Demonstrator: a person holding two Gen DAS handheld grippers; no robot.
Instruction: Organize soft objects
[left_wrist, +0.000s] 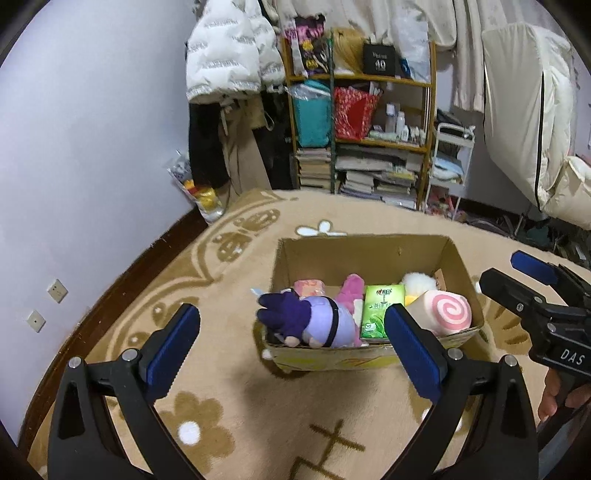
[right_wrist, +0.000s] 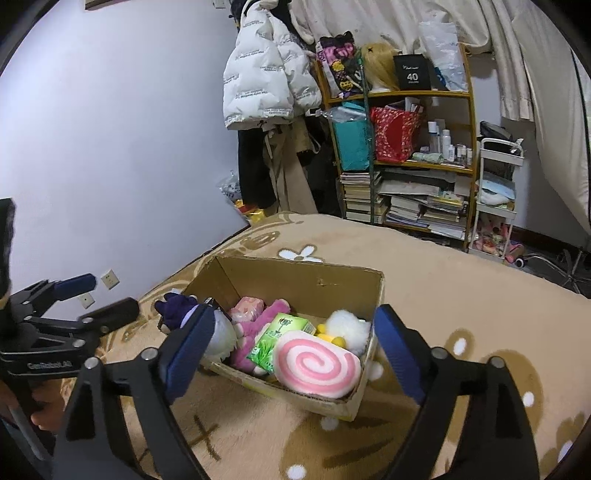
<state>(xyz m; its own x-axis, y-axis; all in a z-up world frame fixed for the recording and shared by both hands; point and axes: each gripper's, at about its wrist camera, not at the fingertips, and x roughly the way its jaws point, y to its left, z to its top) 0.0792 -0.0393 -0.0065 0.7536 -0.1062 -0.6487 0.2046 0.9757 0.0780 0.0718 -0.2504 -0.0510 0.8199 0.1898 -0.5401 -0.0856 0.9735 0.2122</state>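
Observation:
A cardboard box (left_wrist: 369, 254) stands on the beige rug and also shows in the right wrist view (right_wrist: 295, 280). It holds a purple-haired doll (left_wrist: 314, 321), a pink plush (left_wrist: 351, 291), a green tissue pack (left_wrist: 380, 310), a pink swirl roll cushion (right_wrist: 317, 363), a white fluffy toy (right_wrist: 349, 326) and a small pink pack (right_wrist: 247, 306). My left gripper (left_wrist: 295, 339) is open and empty, just in front of the box. My right gripper (right_wrist: 291, 349) is open and empty, near the box's front right corner.
A beige flower-patterned rug (left_wrist: 240, 417) covers the floor. A wooden shelf (left_wrist: 369, 110) with books and bags stands behind, beside hanging coats (left_wrist: 229, 55) and a white trolley (right_wrist: 495, 199). The lilac wall (left_wrist: 74, 147) is at left.

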